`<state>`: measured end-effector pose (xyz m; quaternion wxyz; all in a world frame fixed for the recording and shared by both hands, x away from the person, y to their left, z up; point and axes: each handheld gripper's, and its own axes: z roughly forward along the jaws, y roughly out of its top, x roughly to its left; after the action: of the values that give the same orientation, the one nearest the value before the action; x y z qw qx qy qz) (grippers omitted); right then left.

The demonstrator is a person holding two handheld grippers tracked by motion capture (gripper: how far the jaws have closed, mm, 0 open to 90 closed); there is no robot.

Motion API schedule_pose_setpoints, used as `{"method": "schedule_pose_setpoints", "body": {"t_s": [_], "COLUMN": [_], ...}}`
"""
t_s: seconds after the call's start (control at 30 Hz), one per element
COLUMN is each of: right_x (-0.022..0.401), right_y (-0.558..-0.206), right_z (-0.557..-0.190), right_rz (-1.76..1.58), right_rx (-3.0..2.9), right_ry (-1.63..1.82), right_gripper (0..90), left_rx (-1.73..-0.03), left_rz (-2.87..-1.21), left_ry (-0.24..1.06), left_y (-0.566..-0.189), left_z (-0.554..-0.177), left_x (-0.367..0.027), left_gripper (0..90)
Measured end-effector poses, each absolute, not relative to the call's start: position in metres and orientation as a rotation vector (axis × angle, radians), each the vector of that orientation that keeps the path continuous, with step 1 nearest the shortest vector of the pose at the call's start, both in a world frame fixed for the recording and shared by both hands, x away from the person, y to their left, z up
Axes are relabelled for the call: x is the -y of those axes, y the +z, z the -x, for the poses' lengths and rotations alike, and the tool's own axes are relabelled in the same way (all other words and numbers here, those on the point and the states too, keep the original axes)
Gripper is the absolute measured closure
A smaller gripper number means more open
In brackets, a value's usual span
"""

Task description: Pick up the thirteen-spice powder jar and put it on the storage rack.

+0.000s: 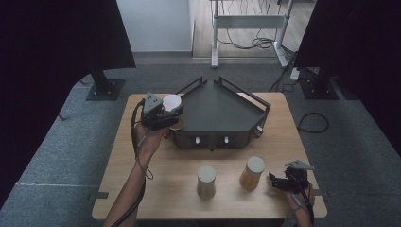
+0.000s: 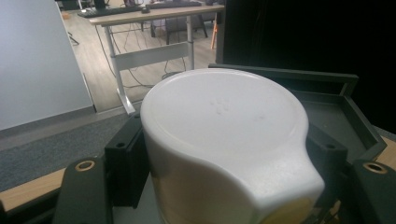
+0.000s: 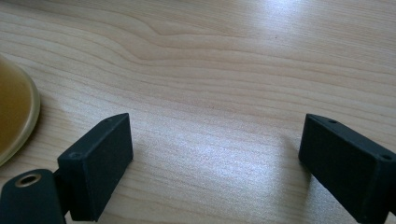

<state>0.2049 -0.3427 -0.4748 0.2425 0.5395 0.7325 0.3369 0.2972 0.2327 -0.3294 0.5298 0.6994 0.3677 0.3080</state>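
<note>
The white-lidded jar (image 2: 224, 140) sits clamped between my left gripper's (image 1: 163, 113) jaws, one black pad (image 2: 126, 163) pressing each side, its flat lid w/ a small pour lip facing my camera. In the high view I hold it lifted at the left corner of the dark grey tray (image 1: 215, 111), just beside the tray's rim; amber contents show under the lid. Beyond the jar, in the left gripper view, the tray's raised wall (image 2: 327, 77) runs ahead and to the right.

My right gripper (image 1: 283, 182) rests low near the table's (image 1: 165, 189) front right corner, jaws standing wide apart w/ nothing between them, just bare wood grain (image 3: 215, 93) under the pads. At that view's left edge a round amber rim (image 3: 14, 116) shows, close to my left-hand pad but not touching.

Between my two hands, in front of the tray, stand two more jars: a pale one (image 1: 206, 181) nearer the middle and an amber one (image 1: 251, 173) just left of my right gripper, both upright, apart from each other.
</note>
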Motion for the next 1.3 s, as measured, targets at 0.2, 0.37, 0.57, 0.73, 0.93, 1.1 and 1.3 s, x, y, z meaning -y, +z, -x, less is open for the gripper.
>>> {"method": "schedule_pose_setpoints", "body": {"t_s": [0.2, 0.37, 0.57, 0.73, 0.93, 1.1, 1.3], "right_x": [0.343, 0.343, 0.343, 0.343, 0.343, 0.344, 0.344], "right_y": [-0.475, -0.475, -0.475, -0.475, -0.475, -0.475, -0.475], "right_z": [-0.205, -0.205, -0.205, -0.205, -0.205, -0.205, -0.205], "right_rz": [-1.474, -1.474, -1.473, -1.473, -1.472, -1.47, -1.47], "right_rx": [-2.003, -2.003, -2.003, -2.004, -2.006, -2.006, -2.007], "right_ry": [0.921, 0.921, 0.921, 0.922, 0.922, 0.923, 0.923], "right_gripper": [9.3, 9.3, 9.3, 9.3, 9.3, 9.3, 9.3], "left_rx": [-0.888, -0.897, -0.905, -0.914, -0.921, -0.927, -0.933], "left_rz": [-1.666, -1.674, -1.667, -1.664, -1.672, -1.674, -1.678], "left_ry": [0.733, 0.73, 0.716, 0.709, 0.711, 0.708, 0.706], "left_y": [-0.33, -0.328, -0.328, -0.327, -0.327, -0.328, -0.328], "left_z": [-0.304, -0.311, -0.319, -0.325, -0.331, -0.335, -0.339], "left_x": [-0.231, -0.229, -0.227, -0.223, -0.217, -0.212, -0.207], "left_gripper": [30.3, 30.3, 30.3, 30.3, 30.3, 30.3, 30.3]}}
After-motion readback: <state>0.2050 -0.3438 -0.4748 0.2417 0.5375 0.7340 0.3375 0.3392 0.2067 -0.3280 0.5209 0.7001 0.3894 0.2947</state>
